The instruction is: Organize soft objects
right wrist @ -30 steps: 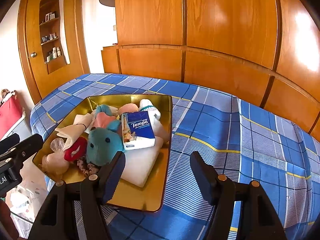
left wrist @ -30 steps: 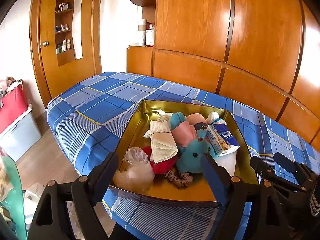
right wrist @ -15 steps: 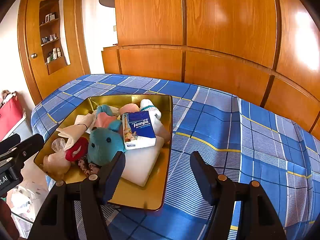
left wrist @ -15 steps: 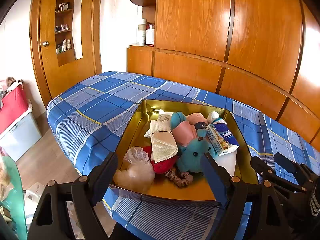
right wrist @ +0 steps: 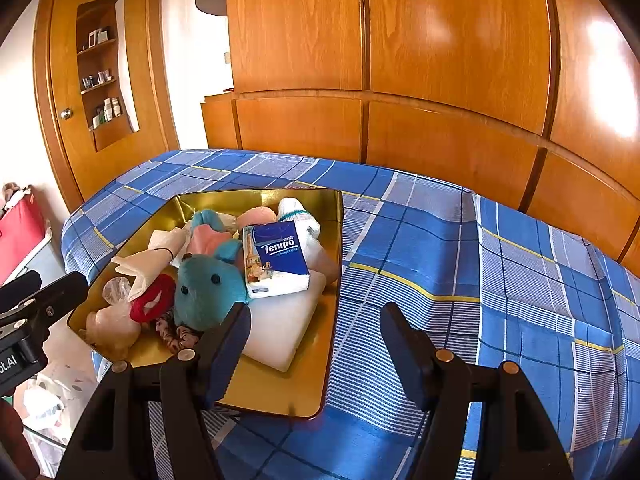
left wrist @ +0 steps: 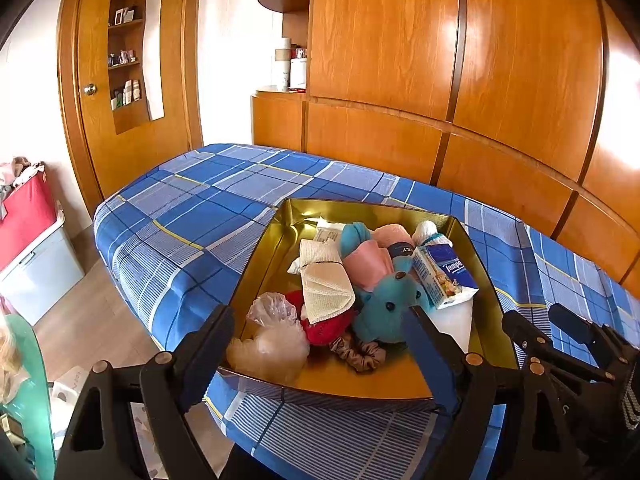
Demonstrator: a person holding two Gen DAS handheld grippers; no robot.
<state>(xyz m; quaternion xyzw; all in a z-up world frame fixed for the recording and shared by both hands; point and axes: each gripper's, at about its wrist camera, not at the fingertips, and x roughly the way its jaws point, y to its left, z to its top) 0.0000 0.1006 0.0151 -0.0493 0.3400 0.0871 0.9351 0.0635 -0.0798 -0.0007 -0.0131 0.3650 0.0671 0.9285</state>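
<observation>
A gold tray [left wrist: 272, 248] [right wrist: 332, 320] sits on the blue plaid bed. It holds a teal plush toy [left wrist: 386, 304] [right wrist: 208, 288], a Tempo tissue pack [left wrist: 444, 272] [right wrist: 276, 256], a white foam pad [right wrist: 284, 328], a red lips cushion [right wrist: 154, 304], a beige cloth [left wrist: 324, 284], a clear plastic bag [left wrist: 272, 336], a brown scrunchie [left wrist: 360, 354], and pink and white socks. My left gripper [left wrist: 320, 348] is open and empty above the tray's near edge. My right gripper [right wrist: 316, 340] is open and empty over the tray's right rim.
The plaid bed [right wrist: 460, 264] extends right and back. Wooden wardrobe panels [right wrist: 440, 60] stand behind it, and a wooden door [left wrist: 132, 80] is at the left. A red and white storage box [left wrist: 28, 240] stands on the floor at left.
Both grippers have stayed open and nearly still; the views shift only slightly. Nothing in the tray has moved.
</observation>
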